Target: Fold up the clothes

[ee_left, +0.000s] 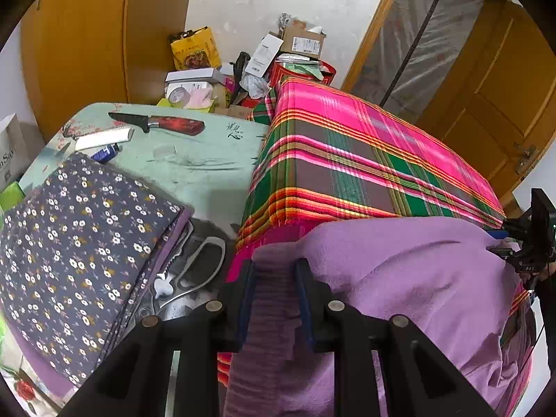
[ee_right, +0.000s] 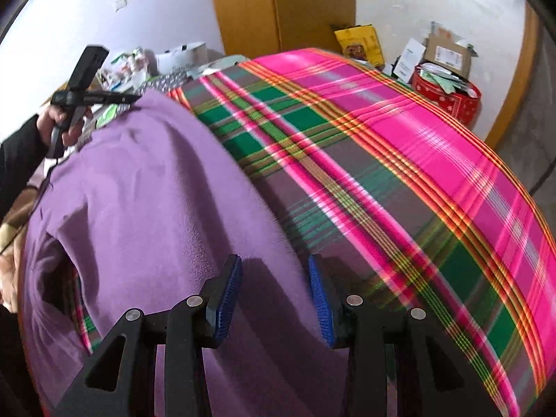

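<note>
Two hand-held grippers work on one purple fleece garment [ee_left: 410, 278] that lies on the near part of a bright pink, green and brown plaid blanket [ee_left: 365, 146] covering a raised surface.

From the left wrist view, the left gripper [ee_left: 274, 278] pinches a ribbed purple edge of the garment [ee_left: 274, 305] between its blue-padded fingers [ee_left: 247, 299], which press against the fabric on both sides. The rest of the garment spreads to the right in loose folds. At the far right edge of this view the right gripper [ee_left: 531, 239] shows as a dark device by the garment's other side; from here you cannot tell how its fingers stand.

From the right wrist view, the right gripper [ee_right: 274, 299] hovers over the garment [ee_right: 146, 208] with its blue-padded fingers [ee_right: 321, 299] spread apart and nothing between them. The left finger sits above purple fleece, the right one near the line where fleece meets the blanket [ee_right: 399, 160]. At the far left, a hand [ee_right: 59, 121] grips the left gripper [ee_right: 87, 93] at the garment's far corner.

Left of the blanket sits a pale green table [ee_left: 208, 166]. On it rest a folded navy floral cloth [ee_left: 80, 243], metal kitchen shears [ee_left: 189, 278] partly tucked beside that cloth, and a red-handled knife [ee_left: 160, 124] farther away. Boxes and packages [ee_left: 243, 66] pile up against the far wall.
</note>
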Tool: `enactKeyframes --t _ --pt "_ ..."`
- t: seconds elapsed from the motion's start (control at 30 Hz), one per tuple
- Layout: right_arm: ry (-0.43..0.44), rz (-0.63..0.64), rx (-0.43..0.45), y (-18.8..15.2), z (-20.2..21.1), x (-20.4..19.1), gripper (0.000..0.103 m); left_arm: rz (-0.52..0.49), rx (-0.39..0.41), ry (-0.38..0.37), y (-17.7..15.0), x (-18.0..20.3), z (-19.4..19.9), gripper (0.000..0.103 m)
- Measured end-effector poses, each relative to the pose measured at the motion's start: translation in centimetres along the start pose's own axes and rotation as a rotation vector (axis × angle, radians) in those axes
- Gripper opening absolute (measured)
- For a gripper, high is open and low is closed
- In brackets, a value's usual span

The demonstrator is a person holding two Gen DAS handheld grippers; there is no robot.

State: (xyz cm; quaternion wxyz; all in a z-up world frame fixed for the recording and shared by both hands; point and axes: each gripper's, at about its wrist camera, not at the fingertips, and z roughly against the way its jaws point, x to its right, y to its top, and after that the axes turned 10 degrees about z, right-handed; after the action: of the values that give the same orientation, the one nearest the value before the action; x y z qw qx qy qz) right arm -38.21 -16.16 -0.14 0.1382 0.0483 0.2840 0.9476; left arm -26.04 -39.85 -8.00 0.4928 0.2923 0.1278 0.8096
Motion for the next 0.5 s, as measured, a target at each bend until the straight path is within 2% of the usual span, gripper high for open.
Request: enactKeyframes --t 0.17,0.3,0.4,0.5 --pt "-0.004 -0.008 0.001 0.0 0.0 -0.1 0.033 0.045 -0.021 0.001 0.5 -0.4 0.0 0.024" --pt "-0.004 -0.005 -0.006 0.1 0.0 -0.2 0.034 0.060 -0.007 -0.012 0.7 -1.0 0.4 0.025" --pt "-0.007 -0.006 -0.011 0.2 -0.1 -0.2 0.036 0.086 -0.003 -0.033 0.5 -1.7 0.2 0.033" --pt "-0.007 -0.006 -0.011 0.2 -0.1 -0.3 0.037 0.099 -0.018 -0.047 0.2 -1.7 -0.4 0.035"
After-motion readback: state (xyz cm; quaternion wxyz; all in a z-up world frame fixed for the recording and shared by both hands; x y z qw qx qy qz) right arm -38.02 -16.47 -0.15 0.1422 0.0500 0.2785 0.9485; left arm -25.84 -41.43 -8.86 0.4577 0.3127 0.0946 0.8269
